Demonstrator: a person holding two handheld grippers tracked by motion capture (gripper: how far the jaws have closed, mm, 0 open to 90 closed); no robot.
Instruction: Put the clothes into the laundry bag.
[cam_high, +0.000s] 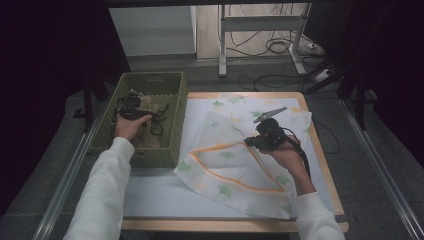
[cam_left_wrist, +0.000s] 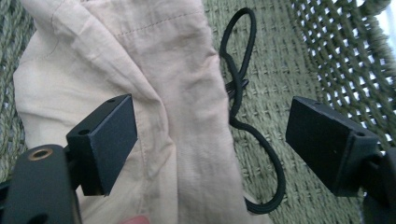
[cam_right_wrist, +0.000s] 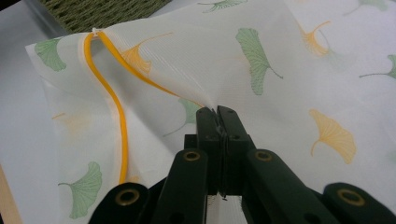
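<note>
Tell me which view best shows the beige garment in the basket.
The left gripper view: the beige garment lies close up between the open jaws, seams and folds plain, a black cord beside it. The high view shows it small inside the woven basket, partly under the left gripper.

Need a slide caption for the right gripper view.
Right gripper shut on the leaf-print mesh bag beside its orange zipper.
</note>
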